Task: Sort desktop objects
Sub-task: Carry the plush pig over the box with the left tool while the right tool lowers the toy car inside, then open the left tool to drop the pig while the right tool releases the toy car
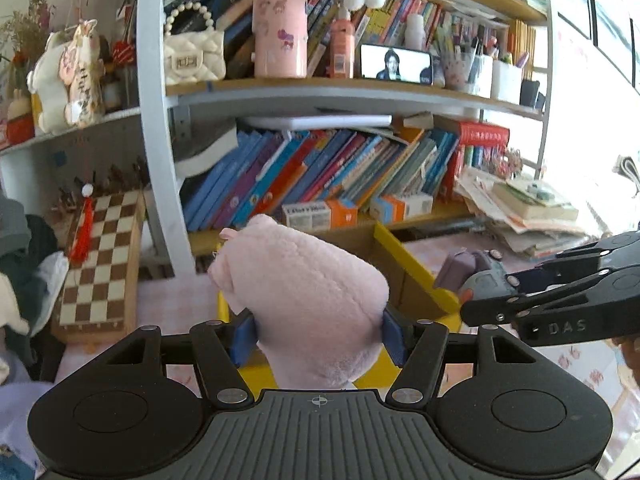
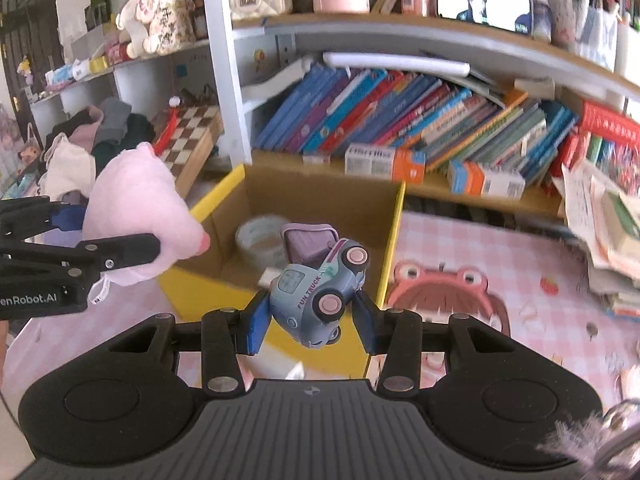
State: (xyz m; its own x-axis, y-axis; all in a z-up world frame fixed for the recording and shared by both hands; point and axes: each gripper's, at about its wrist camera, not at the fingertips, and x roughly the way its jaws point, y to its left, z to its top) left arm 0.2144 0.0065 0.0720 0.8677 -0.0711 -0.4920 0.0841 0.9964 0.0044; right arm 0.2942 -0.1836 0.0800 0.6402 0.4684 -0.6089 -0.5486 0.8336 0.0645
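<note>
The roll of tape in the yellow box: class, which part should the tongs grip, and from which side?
Grip the ring wall of the roll of tape, one finger in the centre hole and one outside, coming from above. It seems to lie flat on the floor of the yellow box, whose walls block a sideways approach. Both tongs are full now.

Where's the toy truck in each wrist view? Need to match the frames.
Left wrist: toy truck at right of middle, on the tips of the right gripper coming in from the right edge.
Right wrist: toy truck at bottom centre, between the gripper's own fingers.
Shared landmark: yellow-edged box.
</note>
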